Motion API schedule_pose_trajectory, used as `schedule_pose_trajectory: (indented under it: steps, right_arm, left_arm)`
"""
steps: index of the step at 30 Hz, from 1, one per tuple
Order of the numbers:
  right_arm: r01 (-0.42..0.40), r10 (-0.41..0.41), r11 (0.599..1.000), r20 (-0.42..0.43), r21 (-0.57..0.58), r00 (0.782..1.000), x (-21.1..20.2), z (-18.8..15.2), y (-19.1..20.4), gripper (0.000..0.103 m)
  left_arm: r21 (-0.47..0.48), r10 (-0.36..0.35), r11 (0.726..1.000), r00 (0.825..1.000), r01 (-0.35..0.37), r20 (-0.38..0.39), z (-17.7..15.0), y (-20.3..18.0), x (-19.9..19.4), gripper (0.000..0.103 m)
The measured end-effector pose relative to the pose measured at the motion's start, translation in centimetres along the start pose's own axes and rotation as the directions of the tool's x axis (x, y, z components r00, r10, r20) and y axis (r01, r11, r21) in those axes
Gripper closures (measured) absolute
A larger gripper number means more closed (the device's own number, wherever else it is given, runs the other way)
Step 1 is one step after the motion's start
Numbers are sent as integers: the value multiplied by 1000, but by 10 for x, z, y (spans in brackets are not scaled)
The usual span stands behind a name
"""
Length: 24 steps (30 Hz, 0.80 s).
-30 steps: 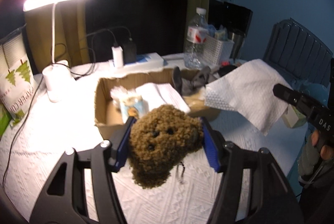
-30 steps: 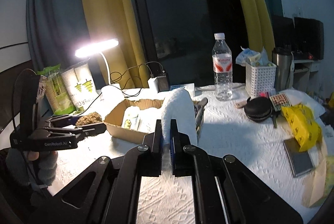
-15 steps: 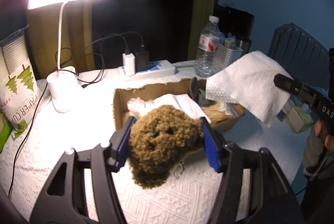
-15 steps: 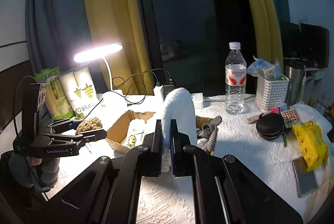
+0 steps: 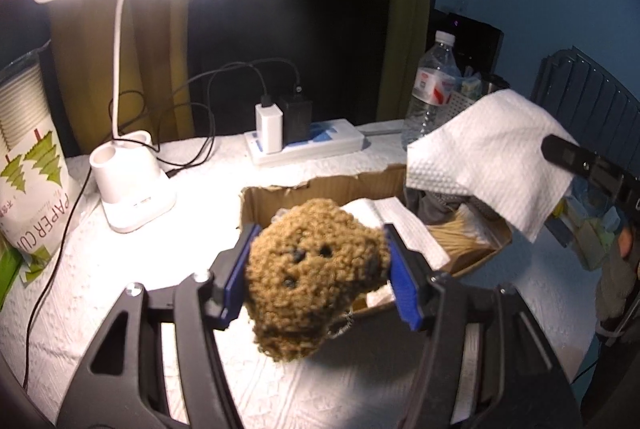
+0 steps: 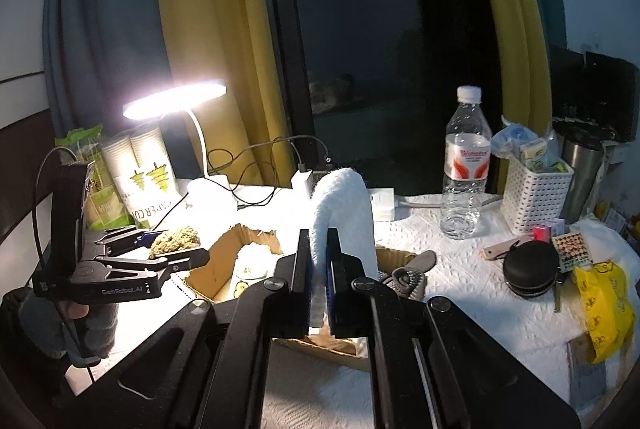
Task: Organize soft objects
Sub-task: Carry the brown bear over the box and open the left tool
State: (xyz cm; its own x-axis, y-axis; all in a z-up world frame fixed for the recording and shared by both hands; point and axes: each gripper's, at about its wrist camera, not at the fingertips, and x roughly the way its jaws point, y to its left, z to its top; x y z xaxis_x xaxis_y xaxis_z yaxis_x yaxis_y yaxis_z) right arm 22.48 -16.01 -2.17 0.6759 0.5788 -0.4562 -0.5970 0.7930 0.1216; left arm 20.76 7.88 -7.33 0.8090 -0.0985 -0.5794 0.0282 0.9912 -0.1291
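Plush bear (image 5: 316, 269), brown and curly, is pinched in my left tool (image 5: 316, 269), held above the near edge of the cardboard box (image 5: 320, 189) on the counter (image 5: 120, 269). My right tool (image 6: 319, 285) is pressed onto a white paper towel (image 6: 344, 213) over the box. Folded tissues and grey fabric lie inside; I judge both held items remain to be placed.

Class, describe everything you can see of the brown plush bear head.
The plush bear head is curly, tan-brown fleece with small dark eyes and nose, and a short metal chain hanging beneath. The left gripper is shut on it, blue pads pressing both its sides. It is held in the air, face toward the camera, just in front of the cardboard box, above the white table cover.
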Motion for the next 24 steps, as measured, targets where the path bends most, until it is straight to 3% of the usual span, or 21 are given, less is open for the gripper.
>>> schedule_pose_trajectory:
  steps: [14,21,24]
  right_arm:
    - [-32,32,999,-98,9,995,56,-14,-6,96]
    - [-23,25,1000,-184,12,983,86,-32,-5,96]
    - [-16,18,1000,-238,10,971,98,-40,-4,96]
  left_arm:
    - [-7,-34,999,997,33,-65,-8,4,40,41]
    - [61,32,998,995,-27,-94,-12,-7,52,37]
    - [58,23,998,995,-18,-97,-13,-6,52,34]
